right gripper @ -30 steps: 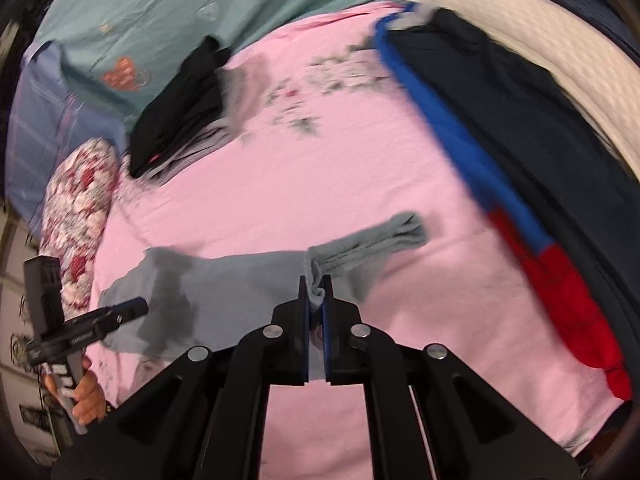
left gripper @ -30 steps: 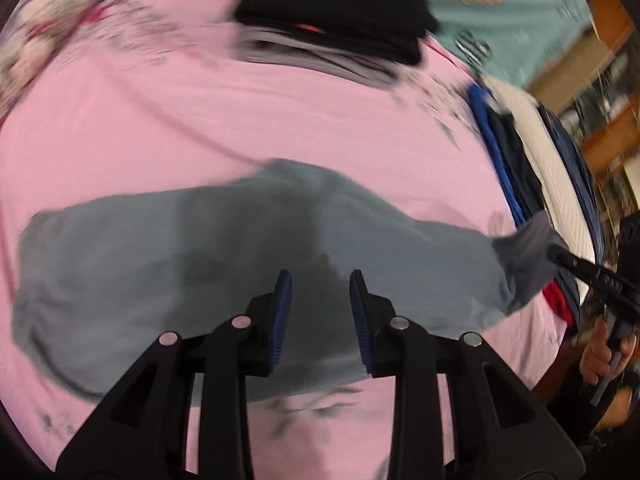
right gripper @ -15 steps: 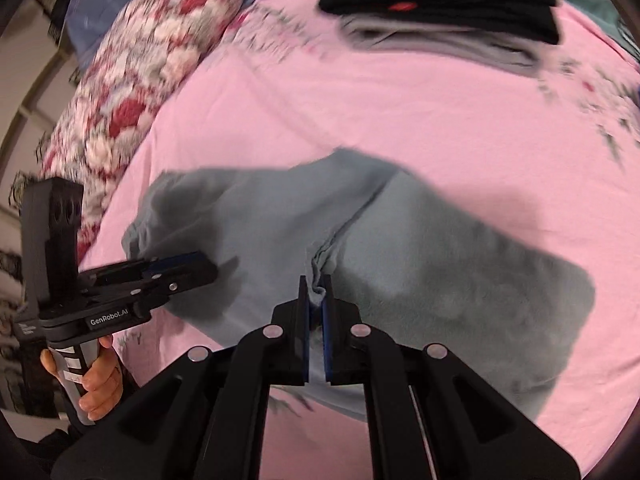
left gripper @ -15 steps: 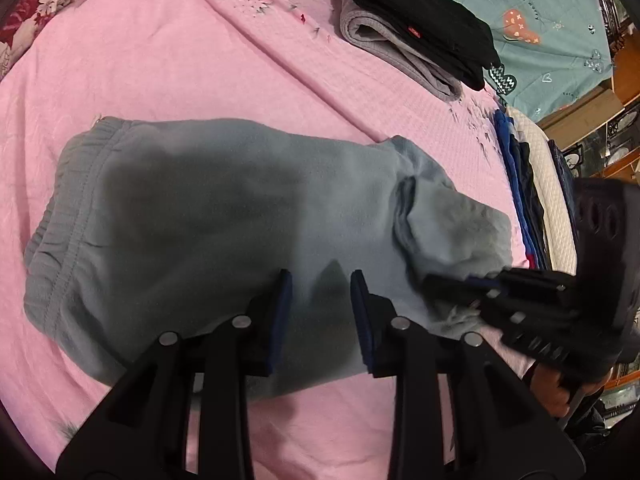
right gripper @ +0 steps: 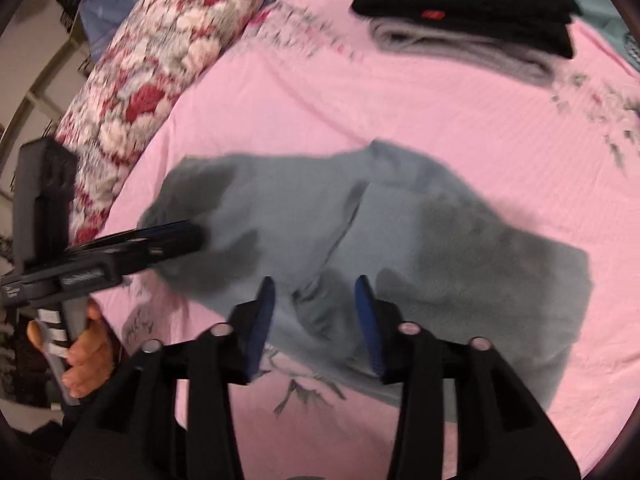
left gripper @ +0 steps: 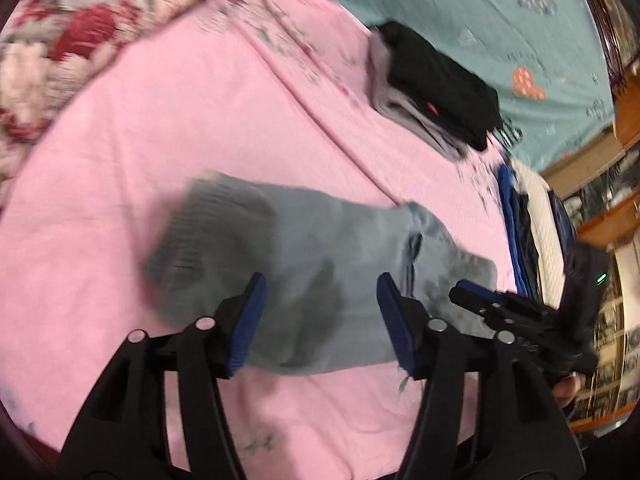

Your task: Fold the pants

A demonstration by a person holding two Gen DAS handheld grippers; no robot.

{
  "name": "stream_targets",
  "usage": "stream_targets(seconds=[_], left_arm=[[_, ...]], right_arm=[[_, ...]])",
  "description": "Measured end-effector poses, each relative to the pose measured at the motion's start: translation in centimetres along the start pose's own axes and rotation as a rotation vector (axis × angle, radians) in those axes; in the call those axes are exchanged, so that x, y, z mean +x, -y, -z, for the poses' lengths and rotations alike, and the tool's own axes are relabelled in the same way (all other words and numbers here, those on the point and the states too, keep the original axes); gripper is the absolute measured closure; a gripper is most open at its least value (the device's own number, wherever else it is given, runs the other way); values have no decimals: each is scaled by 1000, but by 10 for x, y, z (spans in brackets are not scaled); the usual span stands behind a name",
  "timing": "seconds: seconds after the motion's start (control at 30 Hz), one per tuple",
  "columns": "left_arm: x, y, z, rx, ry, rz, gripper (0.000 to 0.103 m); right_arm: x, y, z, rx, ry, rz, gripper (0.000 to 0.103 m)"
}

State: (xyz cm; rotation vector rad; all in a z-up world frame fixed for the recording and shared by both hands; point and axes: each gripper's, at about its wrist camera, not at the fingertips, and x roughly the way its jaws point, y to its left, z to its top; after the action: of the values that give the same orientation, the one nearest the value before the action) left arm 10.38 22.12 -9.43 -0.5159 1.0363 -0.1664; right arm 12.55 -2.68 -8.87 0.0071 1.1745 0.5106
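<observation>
Right wrist view showed the grey pants (right gripper: 400,240) lying folded on the pink sheet (right gripper: 480,120), both the right gripper (right gripper: 316,320) and left gripper (left gripper: 318,316) having just opened, gripping nothing.

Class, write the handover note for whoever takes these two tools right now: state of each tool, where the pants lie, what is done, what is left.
Left tool: open, its jaws just widened, over the grey fleece pants, gripping nothing.
Right tool: just opened, letting go of the cloth; a fold of it lies loose between the pads.
Pants: flat on the pink bedsheet, leg end laid back over the body.
Done: first fold across.
Left: probably another fold, then perhaps onto the folded black and grey clothes.
</observation>
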Motion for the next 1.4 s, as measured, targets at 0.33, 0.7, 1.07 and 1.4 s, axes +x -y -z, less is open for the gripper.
stream_targets(seconds=[0.33, 0.7, 1.07, 1.4], left_arm=[[-27, -61, 18, -260, -49, -89, 36], [24, -74, -24, -300, -119, -98, 36], [20, -74, -7, -334, -175, -33, 35], [45, -70, -31, -340, -153, -46, 50]], right_arm=[[3, 11, 28, -52, 9, 33, 86], [-71, 33, 86, -5, 122, -46, 85], [-73, 52, 97, 82, 109, -52, 85], [-63, 49, 96, 88, 84, -53, 85]])
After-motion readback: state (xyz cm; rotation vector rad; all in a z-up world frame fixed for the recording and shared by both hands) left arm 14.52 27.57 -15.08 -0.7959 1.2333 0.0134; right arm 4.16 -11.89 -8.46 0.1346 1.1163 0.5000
